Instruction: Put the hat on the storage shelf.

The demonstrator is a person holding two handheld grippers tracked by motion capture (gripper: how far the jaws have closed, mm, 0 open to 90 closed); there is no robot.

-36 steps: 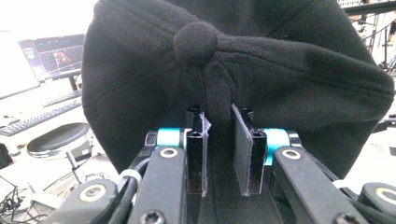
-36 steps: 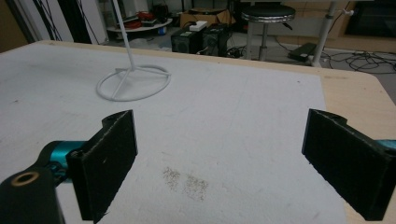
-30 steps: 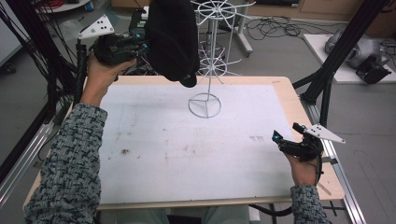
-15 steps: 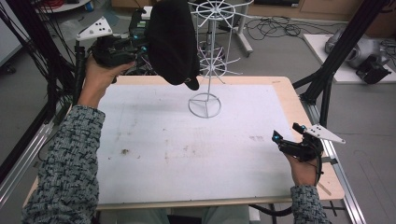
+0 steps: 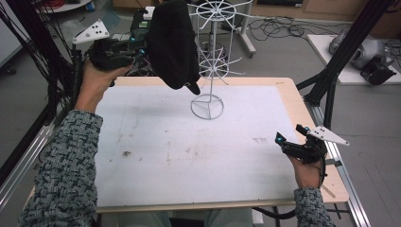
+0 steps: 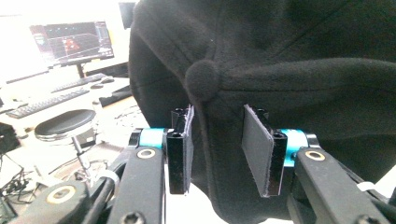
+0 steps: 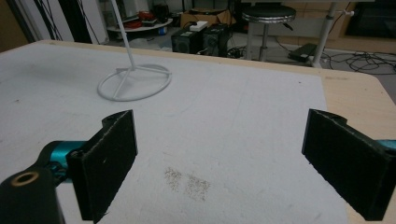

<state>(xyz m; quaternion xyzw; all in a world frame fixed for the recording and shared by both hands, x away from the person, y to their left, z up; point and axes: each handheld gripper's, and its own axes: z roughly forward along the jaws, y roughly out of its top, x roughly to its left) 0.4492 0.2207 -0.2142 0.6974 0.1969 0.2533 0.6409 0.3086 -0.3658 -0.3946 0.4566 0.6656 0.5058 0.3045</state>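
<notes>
The black cap (image 5: 174, 45) hangs on the white wire rack (image 5: 211, 66), up near the top, at the far side of the counter (image 5: 198, 142). The left tool (image 6: 217, 144) is right up against the cap. Its jaws have just been opening, and now there is a gap between each pad and the cloth, with a fold of the cap between them. So the left tool is letting go, and I think the cap now hangs on the rack by itself. The hanging job looks almost done. The right tool (image 5: 295, 146) sits low by the near right edge of the counter, wide open, with nothing in it.
</notes>
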